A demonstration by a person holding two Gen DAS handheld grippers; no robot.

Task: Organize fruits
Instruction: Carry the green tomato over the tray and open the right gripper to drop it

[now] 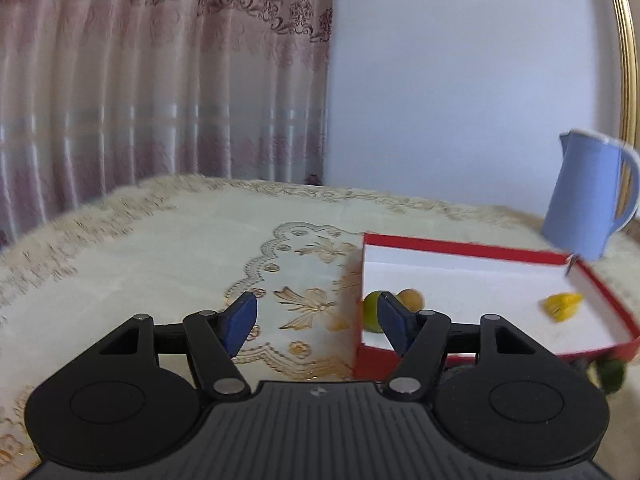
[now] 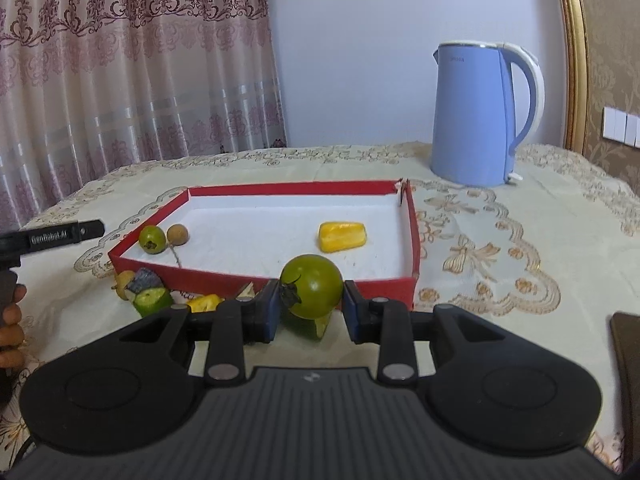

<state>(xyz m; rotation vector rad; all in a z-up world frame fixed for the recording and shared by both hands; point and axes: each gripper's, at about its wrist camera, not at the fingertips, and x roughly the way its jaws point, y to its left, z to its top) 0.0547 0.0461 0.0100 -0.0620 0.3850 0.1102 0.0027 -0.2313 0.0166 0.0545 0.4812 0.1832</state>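
A red box with a white inside (image 2: 412,216) lies on the table; it also shows in the left wrist view (image 1: 600,276). In it lie a small green fruit (image 2: 152,239), a brown longan (image 2: 177,235) and a yellow fruit piece (image 2: 342,236). My right gripper (image 2: 311,307) is shut on a green round fruit (image 2: 312,286), just in front of the box's near wall. Several fruit pieces (image 2: 150,296) lie outside the box at its near left corner. My left gripper (image 1: 316,320) is open and empty, left of the box's corner.
A blue electric kettle (image 2: 480,116) stands behind the box at the right. A cream embroidered tablecloth (image 2: 500,248) covers the table. Pink curtains (image 2: 120,80) hang behind. A dark object (image 2: 626,356) lies at the right edge.
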